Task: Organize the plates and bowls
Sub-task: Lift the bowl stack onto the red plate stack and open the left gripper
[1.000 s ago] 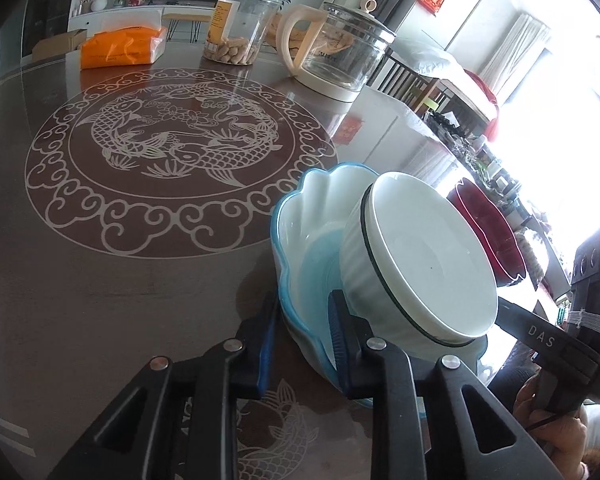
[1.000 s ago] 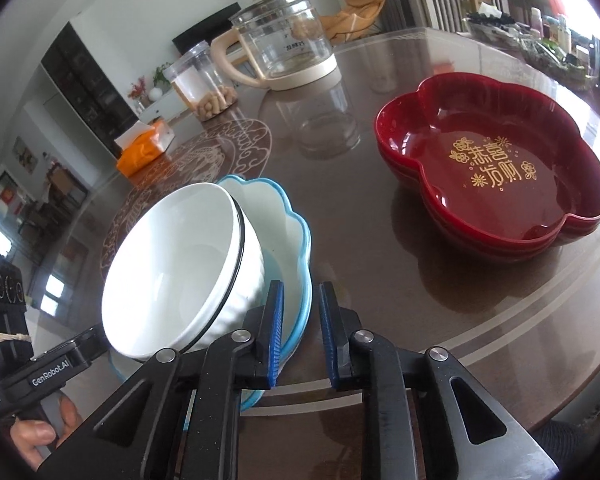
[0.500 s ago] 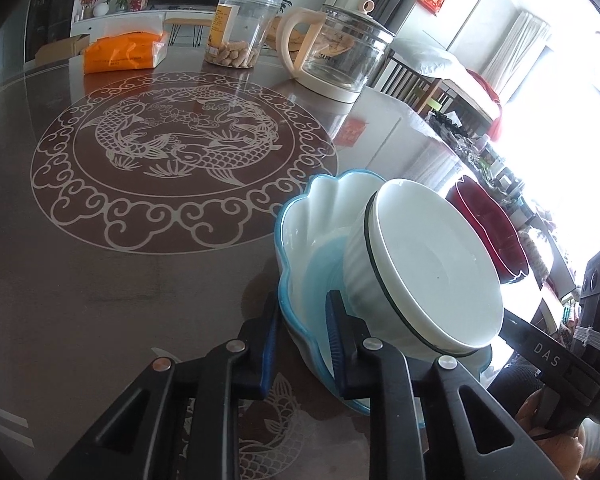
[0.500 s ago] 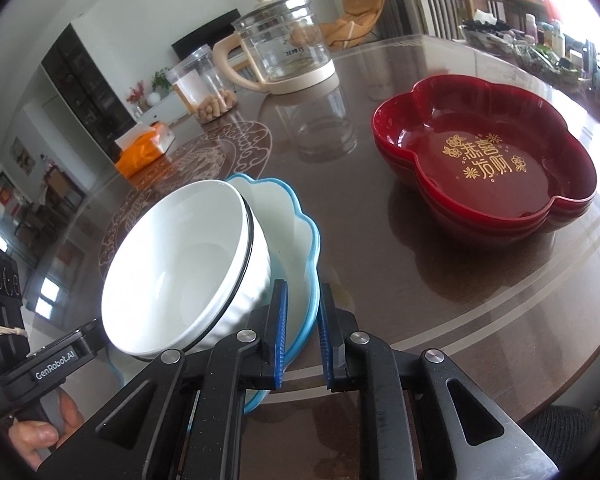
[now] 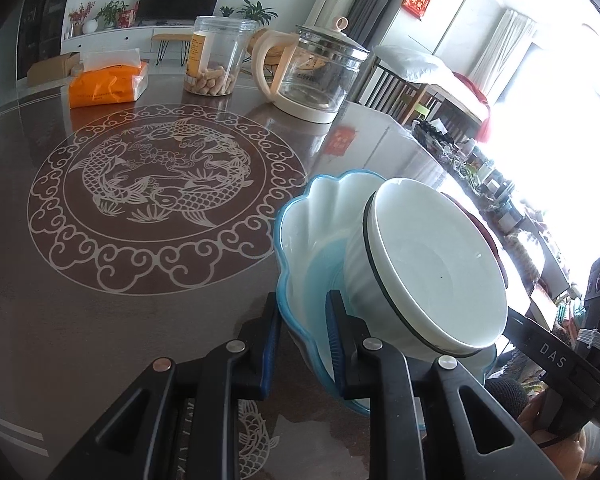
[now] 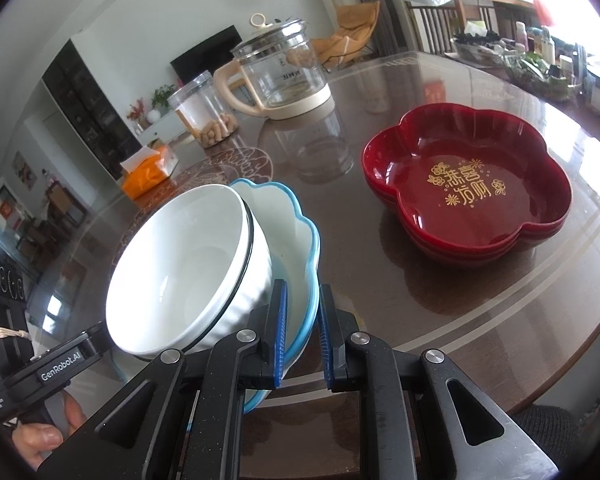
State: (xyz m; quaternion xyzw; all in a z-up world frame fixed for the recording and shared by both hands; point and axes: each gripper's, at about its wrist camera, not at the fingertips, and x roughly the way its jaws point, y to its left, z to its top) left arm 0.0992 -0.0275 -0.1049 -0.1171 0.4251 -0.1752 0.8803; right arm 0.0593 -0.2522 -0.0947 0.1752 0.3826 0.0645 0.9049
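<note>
Orange tissue pack (image 5: 106, 86), lidded jar (image 5: 216, 58) and glass kettle (image 5: 316, 72) are ranged along the far tabletop (image 5: 100, 320). Left gripper (image 5: 304, 344): jaws clamped on the blue scalloped plate (image 5: 312, 236) rim. White bowl (image 6: 180, 264) is nested in that plate, tilted. Right gripper (image 6: 302, 336): jaws clamped on the opposite rim. Red flower-shaped dishes (image 6: 472, 188) are stacked well apart at right.

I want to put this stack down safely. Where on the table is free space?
Free: the fish medallion, between the orange tissue pack, peanut jar, glass kettle and the blue scalloped plate. Also the strip before the red dish. Crowded: the far edge.
</note>
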